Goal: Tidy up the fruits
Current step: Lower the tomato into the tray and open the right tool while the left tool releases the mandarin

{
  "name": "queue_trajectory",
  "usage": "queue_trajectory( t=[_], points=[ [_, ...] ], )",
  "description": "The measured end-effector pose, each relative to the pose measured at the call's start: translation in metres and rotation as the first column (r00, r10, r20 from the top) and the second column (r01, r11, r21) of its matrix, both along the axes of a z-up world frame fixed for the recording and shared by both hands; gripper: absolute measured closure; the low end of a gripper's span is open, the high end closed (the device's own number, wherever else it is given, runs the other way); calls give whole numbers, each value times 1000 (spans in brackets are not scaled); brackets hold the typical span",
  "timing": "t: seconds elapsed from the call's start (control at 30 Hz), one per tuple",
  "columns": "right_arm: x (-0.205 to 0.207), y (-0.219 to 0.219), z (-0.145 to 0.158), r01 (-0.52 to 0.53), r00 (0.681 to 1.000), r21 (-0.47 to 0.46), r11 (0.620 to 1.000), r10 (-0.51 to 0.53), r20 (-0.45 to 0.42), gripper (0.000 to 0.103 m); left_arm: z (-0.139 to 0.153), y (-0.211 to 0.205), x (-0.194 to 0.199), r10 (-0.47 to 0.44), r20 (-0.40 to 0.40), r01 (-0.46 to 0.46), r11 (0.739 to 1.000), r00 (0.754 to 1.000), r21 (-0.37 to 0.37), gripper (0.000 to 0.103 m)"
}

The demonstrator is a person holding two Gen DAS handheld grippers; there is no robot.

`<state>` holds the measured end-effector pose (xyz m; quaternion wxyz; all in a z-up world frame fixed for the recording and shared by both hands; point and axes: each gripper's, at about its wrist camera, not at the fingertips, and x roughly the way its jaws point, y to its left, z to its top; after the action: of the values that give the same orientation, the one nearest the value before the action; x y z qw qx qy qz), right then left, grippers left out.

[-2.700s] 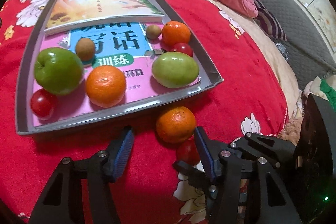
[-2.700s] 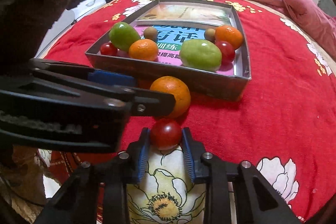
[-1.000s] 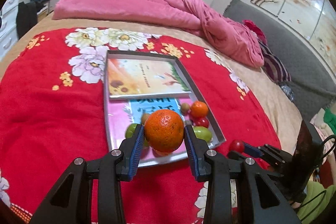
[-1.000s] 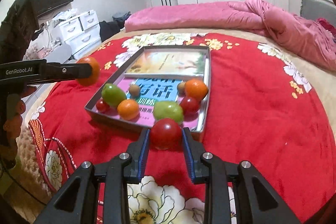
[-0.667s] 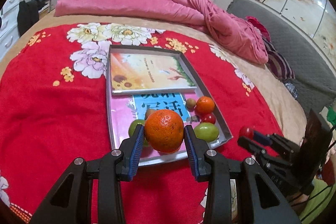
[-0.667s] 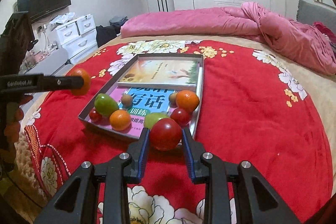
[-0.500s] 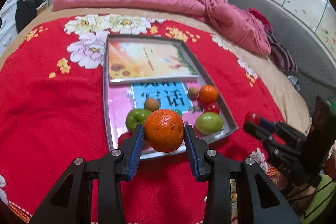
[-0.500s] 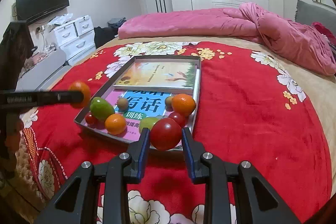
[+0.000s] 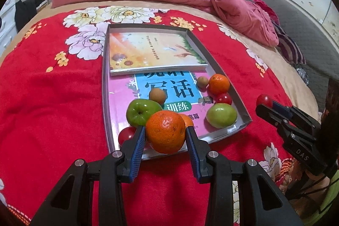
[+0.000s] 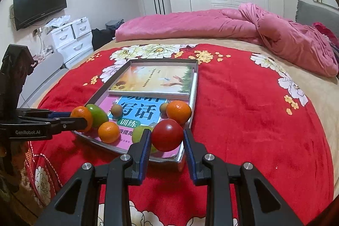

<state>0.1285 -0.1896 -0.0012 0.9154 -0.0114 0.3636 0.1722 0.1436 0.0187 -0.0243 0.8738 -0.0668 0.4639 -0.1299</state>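
My left gripper [image 9: 165, 135] is shut on an orange [image 9: 165, 132] and holds it in the air over the near edge of the grey tray [image 9: 243, 108]. My right gripper [image 10: 167, 136] is shut on a red tomato [image 10: 167, 134] above the tray's [image 10: 196, 86] near right corner. The tray lies on the red flowered bedspread and holds two books, two green apples [image 9: 141, 110] [image 9: 221, 115], oranges [image 9: 219, 84], tomatoes and small brown fruits [image 9: 157, 96]. The left gripper with its orange shows in the right wrist view [image 10: 81, 119], and the right gripper with its tomato in the left wrist view [image 9: 263, 101].
A pink quilt [image 10: 211, 23] lies heaped across the far side of the bed. White drawers [image 10: 70, 39] and a wall television [image 10: 39, 6] stand at the left. A grey headboard [image 9: 296, 24] runs along the right. The bed edge is near the grippers.
Both grippers, shut on the orange and the tomato since they lifted them off the bedspread, have moved forward and lower toward the tray's near end.
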Motion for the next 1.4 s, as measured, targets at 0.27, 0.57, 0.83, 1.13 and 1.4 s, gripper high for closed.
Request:
queue_trajectory(
  t=[0.27,0.57,0.83,1.13,1.4],
  points=[
    [11,8,-8,-27,999,-40,999,26,-19,72,-8,1,4,4,-24,-4,1000,1000,7,63],
    [15,11,-19,-29,999,-57,998,27,-42,72,-11,-1,6,2,-33,-2,1000,999,9,63],
    [16,14,-25,-43,998,-66,997,39,-57,72,-12,-1,6,1,-34,0,1000,999,10,63],
    [17,15,-29,-46,997,-72,996,41,-71,72,-12,-1,5,2,-35,-2,1000,999,9,63],
    [16,13,-29,-39,996,-48,998,35,-82,72,-14,0,5,7,-41,-7,1000,999,3,63]
  ],
)
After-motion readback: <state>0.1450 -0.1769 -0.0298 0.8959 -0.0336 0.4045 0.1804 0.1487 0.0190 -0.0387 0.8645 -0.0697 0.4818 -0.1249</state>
